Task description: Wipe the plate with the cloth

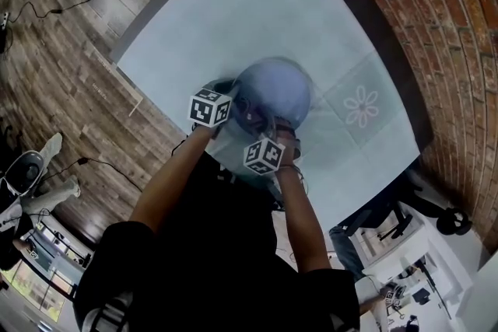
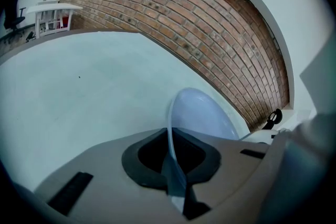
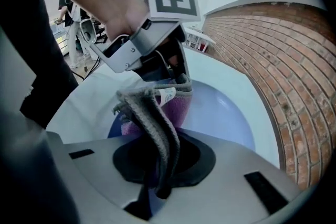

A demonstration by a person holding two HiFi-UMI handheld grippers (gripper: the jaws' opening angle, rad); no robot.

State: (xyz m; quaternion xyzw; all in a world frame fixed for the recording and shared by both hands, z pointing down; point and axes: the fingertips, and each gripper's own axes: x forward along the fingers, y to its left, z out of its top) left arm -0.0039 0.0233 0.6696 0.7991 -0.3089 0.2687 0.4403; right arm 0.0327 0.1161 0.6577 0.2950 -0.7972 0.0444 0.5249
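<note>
A pale blue plate (image 1: pixel 276 89) is held tilted above the table. In the left gripper view its rim (image 2: pixel 173 128) runs edge-on between the jaws of my left gripper (image 2: pixel 176 168), which is shut on it. The right gripper view shows that left gripper (image 3: pixel 168 68) clamped on the plate's (image 3: pixel 226 113) far rim, with its marker cube on top. My right gripper (image 3: pixel 160 168) is shut on a grey and purple cloth (image 3: pixel 157 118) with a white label. The cloth hangs against the plate's face. In the head view both marker cubes sit at the plate's near edge.
The pale blue table (image 1: pixel 233 19) lies under the plate, with a flower-printed mat (image 1: pixel 362 106) to the right. A brick wall (image 2: pixel 199 23) runs along the table's far side. Wooden floor (image 1: pixel 54 82) with cables lies to the left.
</note>
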